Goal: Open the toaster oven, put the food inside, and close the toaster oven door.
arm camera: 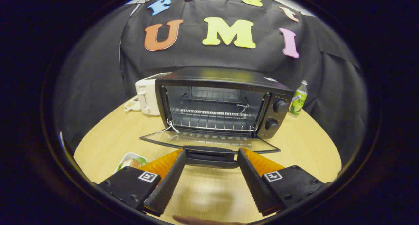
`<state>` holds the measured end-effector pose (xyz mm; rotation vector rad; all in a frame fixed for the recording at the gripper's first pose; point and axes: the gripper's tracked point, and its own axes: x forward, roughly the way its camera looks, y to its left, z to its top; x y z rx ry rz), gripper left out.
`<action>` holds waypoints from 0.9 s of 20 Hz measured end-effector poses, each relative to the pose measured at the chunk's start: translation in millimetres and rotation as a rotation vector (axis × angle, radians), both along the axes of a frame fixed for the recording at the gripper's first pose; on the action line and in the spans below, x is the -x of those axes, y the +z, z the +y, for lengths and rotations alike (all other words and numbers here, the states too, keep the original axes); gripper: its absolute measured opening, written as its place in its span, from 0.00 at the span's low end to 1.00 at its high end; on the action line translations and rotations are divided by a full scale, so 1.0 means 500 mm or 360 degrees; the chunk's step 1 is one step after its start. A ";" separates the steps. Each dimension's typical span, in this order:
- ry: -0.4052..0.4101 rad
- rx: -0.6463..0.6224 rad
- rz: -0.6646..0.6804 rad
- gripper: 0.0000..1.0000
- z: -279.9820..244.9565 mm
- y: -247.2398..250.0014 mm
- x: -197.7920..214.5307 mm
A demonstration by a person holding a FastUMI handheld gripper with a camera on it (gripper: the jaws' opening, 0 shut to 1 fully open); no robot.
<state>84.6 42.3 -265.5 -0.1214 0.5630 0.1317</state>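
Gripper view | oven (pixel 222 100) door (pixel 209 140) down flat, handle (pixel 211 154) at 12 o'clock between tips | tongs (pixel 211 158) wide open, empty, likely freed for the pickup | food tray (pixel 131 161) on bench (pixel 108 136), 10 o'clock, beside left finger

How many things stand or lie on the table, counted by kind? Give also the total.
Toaster oven, door open: 1
White toaster: 1
Green bottle: 1
Dish with food: 1
Small plate behind toaster: 1
Total: 5
The tool is open at the door handle.
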 end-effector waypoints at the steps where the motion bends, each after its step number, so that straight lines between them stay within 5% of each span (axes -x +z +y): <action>1: 0.0023 0.0006 0.0026 1.00 -0.001 -0.006 0.010; 18: 0.0069 -0.0301 0.0386 1.00 0.004 -0.028 0.072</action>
